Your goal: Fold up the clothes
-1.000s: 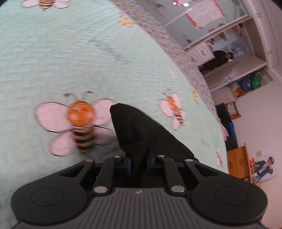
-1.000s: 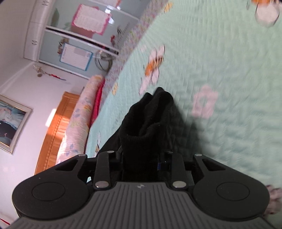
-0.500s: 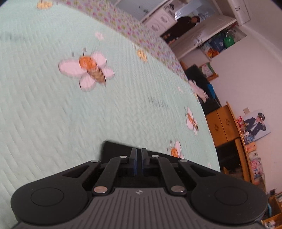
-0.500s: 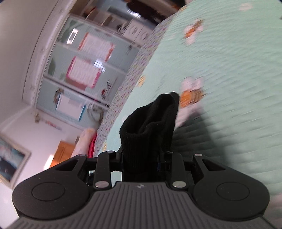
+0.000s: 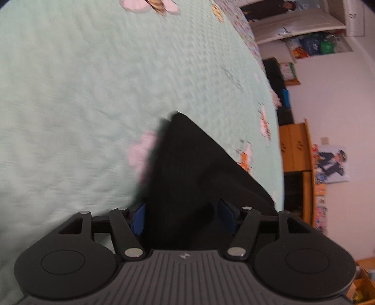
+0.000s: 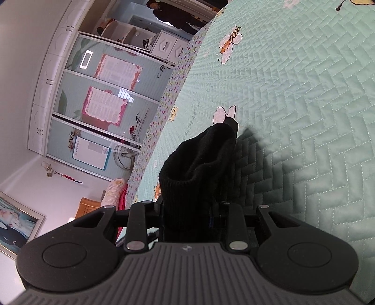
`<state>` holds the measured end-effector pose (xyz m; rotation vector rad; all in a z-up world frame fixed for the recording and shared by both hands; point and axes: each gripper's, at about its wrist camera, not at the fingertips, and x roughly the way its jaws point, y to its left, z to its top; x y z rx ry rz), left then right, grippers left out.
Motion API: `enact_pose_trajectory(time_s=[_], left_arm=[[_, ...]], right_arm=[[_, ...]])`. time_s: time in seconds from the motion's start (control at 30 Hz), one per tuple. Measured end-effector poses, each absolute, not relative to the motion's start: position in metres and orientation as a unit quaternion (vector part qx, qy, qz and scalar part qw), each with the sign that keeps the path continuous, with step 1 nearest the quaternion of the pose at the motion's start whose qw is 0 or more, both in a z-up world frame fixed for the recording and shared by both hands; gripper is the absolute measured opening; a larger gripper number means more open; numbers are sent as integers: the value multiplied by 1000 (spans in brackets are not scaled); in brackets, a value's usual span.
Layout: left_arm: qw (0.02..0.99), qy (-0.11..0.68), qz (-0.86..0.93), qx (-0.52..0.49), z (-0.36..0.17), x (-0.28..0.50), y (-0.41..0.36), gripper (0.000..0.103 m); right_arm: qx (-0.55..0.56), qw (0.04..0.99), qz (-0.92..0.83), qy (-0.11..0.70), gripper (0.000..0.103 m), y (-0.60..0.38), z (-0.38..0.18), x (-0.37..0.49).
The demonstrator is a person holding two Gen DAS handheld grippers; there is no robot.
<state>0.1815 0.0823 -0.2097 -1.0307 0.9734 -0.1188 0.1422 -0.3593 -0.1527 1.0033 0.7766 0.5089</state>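
Observation:
A black garment lies on the mint-green quilted bedspread, one pointed corner stretching away from my left gripper. The left jaws are opening; the cloth sits between the blue pads, which stand apart and do not pinch it. In the right wrist view, my right gripper is shut on a bunched, ribbed part of the black garment. That part stands up above the bedspread and casts a shadow to its right.
Bee and flower prints dot the bedspread. A wardrobe with sliding doors and a rolled pillow lie beyond the bed's edge. A wooden cabinet stands by the wall, and a person in dark clothes is at the far end.
The left jaws, shut half a second ago, have spread apart around the black cloth as that gripper swept across the bed. The right gripper swung over while keeping its hold.

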Motion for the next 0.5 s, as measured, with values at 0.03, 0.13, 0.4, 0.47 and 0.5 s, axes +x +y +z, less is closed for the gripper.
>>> enact_pose_trajectory(time_s=[0.03,0.13,0.4,0.47,0.5], left_arm=[[762,448,-59,-463,-210,186,77,23],[783,436,-70,-439,-193,188,66,17],[828,390,-138,-378,-101,236,1,17],[834,382,-154,-367,-81,254,-26,17],[836,379,-161,-363,-73,264,-40,17]], right_arm=[[463,776,234,359,32,-358,-153,142],[463,779,228,357,32,-360,-153,140],[459,813,231,275,32,-401,-96,134],[455,824,228,250,32,-420,-76,138],[454,829,226,237,32,-430,-66,140]])
